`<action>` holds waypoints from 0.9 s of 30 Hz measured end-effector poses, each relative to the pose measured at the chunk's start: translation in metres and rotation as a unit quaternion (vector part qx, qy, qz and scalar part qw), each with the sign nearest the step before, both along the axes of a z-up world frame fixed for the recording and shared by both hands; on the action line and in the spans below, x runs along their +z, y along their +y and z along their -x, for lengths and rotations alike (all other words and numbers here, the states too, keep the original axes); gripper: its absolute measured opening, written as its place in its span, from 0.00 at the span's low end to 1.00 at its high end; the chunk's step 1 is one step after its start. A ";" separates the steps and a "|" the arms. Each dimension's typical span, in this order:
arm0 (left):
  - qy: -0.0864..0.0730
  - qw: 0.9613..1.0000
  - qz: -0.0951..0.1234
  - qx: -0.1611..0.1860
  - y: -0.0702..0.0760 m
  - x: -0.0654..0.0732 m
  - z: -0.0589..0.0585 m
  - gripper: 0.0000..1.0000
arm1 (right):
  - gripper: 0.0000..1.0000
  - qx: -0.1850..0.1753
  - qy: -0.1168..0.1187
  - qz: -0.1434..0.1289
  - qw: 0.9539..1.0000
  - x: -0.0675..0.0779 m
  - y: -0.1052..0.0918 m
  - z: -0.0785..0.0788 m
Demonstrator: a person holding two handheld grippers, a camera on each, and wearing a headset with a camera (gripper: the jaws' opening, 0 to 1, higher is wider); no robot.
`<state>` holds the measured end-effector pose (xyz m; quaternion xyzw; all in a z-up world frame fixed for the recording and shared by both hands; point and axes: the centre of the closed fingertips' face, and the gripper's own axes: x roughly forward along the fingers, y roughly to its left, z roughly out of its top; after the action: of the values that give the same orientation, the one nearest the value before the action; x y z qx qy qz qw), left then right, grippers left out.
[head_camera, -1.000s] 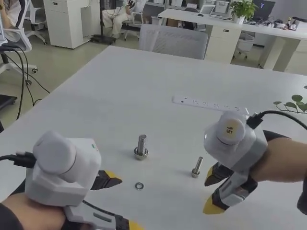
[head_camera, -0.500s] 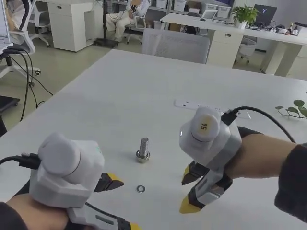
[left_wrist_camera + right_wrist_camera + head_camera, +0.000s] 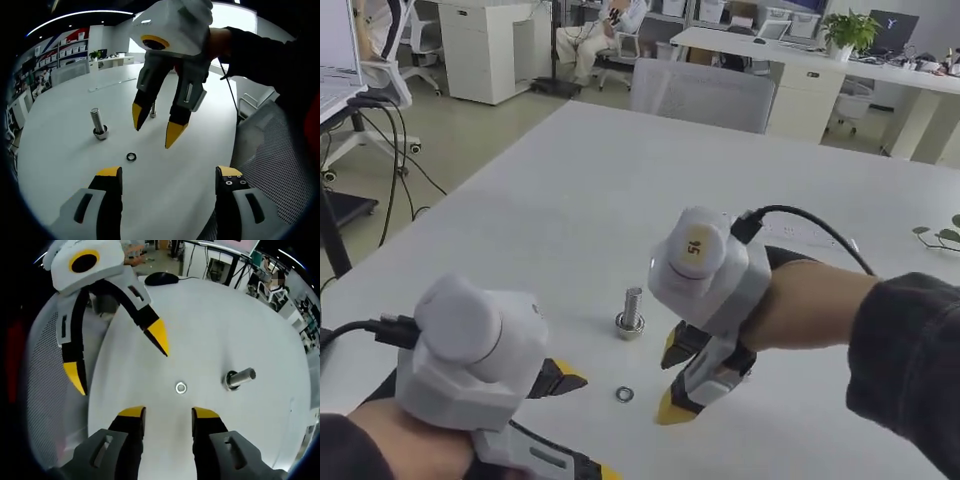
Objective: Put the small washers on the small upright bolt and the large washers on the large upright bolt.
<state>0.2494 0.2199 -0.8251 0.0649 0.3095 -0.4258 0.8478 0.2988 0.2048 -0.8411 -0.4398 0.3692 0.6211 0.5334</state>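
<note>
Washer (image 3: 624, 394) loose; right hand-held gripper (image 3: 670, 383) tilted down beside it, jaws apart.

1. On the round cap of your right gripper (image 3: 670, 386) you carry a yellow sticker (image 3: 694, 245) with the number "15" in dark digits, tilted in the head view.
2. The coloured wall panels (image 3: 75, 36) in your left gripper view are too blurred to read.

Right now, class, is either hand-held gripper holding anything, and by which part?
Nothing is held. The left hand-held gripper and the right hand-held gripper are both open and empty; the washer lies loose on the table.
</note>
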 end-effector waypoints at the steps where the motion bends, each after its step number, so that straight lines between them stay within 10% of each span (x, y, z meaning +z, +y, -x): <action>1: 0.000 1.000 0.000 0.000 0.000 0.000 0.000 0.75 | 0.39 0.003 0.000 0.001 1.000 -0.002 0.002 0.000; 27: 0.001 1.000 0.002 0.005 0.001 0.000 -0.001 0.75 | 0.27 0.039 -0.005 0.020 0.999 -0.029 0.026 -0.012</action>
<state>0.2499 0.2214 -0.8254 0.0614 0.3095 -0.4219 0.8500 0.3107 0.2304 -0.8700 -0.4671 0.3614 0.6317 0.5021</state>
